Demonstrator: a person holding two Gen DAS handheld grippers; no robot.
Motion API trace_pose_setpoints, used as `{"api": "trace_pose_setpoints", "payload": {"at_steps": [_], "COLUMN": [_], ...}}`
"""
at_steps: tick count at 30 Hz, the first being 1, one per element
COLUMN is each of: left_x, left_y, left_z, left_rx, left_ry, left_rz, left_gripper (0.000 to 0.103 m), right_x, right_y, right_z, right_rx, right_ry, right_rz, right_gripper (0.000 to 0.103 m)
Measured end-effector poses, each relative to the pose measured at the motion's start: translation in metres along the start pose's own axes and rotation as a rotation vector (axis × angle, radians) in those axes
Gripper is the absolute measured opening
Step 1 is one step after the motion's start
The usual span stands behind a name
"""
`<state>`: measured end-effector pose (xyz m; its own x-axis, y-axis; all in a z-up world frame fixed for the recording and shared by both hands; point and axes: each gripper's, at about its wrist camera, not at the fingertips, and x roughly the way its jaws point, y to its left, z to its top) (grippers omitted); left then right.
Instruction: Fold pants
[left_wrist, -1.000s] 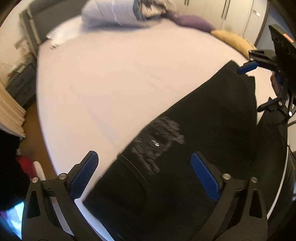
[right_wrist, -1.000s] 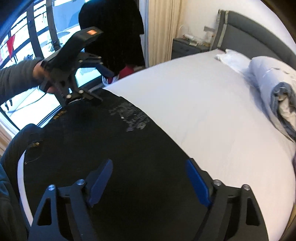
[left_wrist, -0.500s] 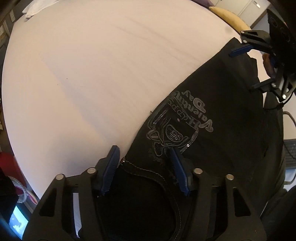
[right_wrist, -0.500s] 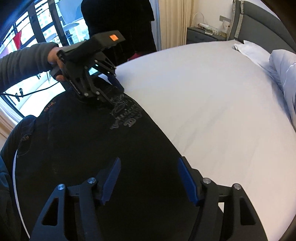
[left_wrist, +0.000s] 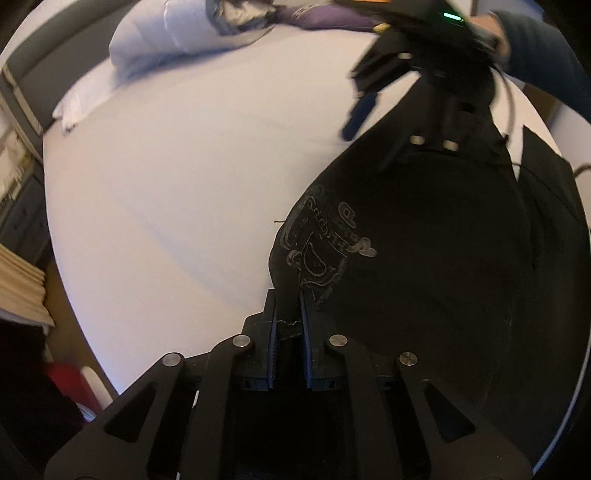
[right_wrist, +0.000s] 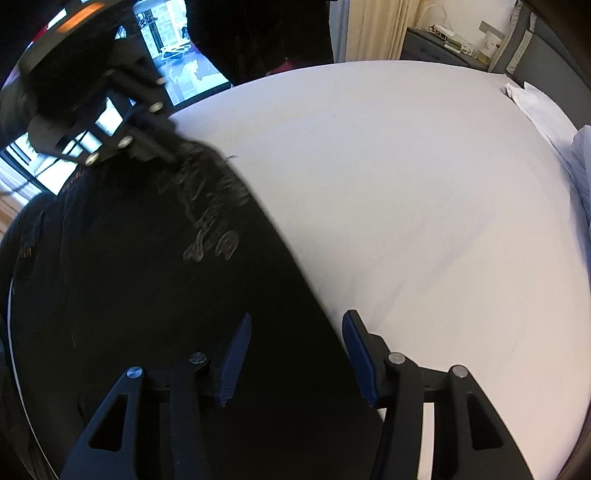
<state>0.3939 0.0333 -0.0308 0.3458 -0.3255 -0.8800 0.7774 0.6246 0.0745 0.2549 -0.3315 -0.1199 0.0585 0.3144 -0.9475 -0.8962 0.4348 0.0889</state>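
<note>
Two grippers on black pants (left_wrist: 424, 280) lying along near edge of white bed (left_wrist: 177, 177): left gripper (left_wrist: 288, 325) pinched tight on waistband edge by silver print (left_wrist: 321, 243), right gripper (right_wrist: 295, 354) w/ jaws apart, straddling pants' edge, gripping nothing

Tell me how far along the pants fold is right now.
Done: the black pants lie spread along the edge of the bed. In hand: the left gripper is shut on the fabric edge beside the printed logo; the right gripper is open, straddling the pants' edge, gripping nothing. Left: the right-side grab and the fold itself; no fold shows.
</note>
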Motion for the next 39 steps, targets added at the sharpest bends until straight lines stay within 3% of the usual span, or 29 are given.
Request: {"api": "trace_pose_setpoints", "payload": {"at_steps": [3, 8, 9, 11, 14, 21, 24, 28, 35, 39], "left_x": [-0.006, -0.025, -0.026, -0.026, -0.021, -0.03, -0.037, -0.05, -0.077, -0.088], "left_y": [-0.005, -0.047, -0.047, -0.048, -0.042, -0.047, -0.053, -0.066, -0.104, -0.136], "left_z": [-0.002, 0.001, 0.002, -0.005, -0.016, -0.032, -0.033, -0.036, -0.05, -0.067], "left_rx": [0.028, 0.059, 0.06, 0.052, 0.044, 0.023, 0.02, 0.026, 0.028, 0.053], "left_ry": [-0.024, -0.035, -0.035, -0.037, -0.041, -0.045, -0.057, -0.069, -0.086, -0.079], "left_rz": [0.013, 0.021, 0.022, 0.021, 0.02, 0.031, 0.034, 0.039, 0.034, 0.036], "left_gripper": [0.009, 0.008, 0.008, 0.008, 0.008, 0.008, 0.007, 0.007, 0.007, 0.007], "right_x": [0.004, 0.005, 0.003, 0.001, -0.002, -0.029, -0.046, -0.065, -0.086, -0.089], "right_y": [-0.012, -0.029, -0.032, -0.035, -0.04, -0.033, -0.026, -0.017, 0.003, -0.006], "right_z": [0.005, 0.012, 0.013, 0.015, 0.019, 0.017, 0.01, -0.004, -0.054, -0.083], "right_rx": [0.007, 0.007, 0.013, 0.009, -0.007, 0.05, 0.119, 0.293, 0.654, 0.851], "right_ry": [0.037, 0.075, 0.074, 0.088, 0.108, 0.08, 0.035, -0.072, -0.264, -0.394], "right_rz": [0.007, 0.029, 0.037, 0.038, 0.027, 0.008, -0.015, 0.018, 0.118, 0.22], "right_gripper": [0.055, 0.053, 0.05, 0.031, 0.013, 0.005, 0.004, 0.004, 0.004, 0.005]}}
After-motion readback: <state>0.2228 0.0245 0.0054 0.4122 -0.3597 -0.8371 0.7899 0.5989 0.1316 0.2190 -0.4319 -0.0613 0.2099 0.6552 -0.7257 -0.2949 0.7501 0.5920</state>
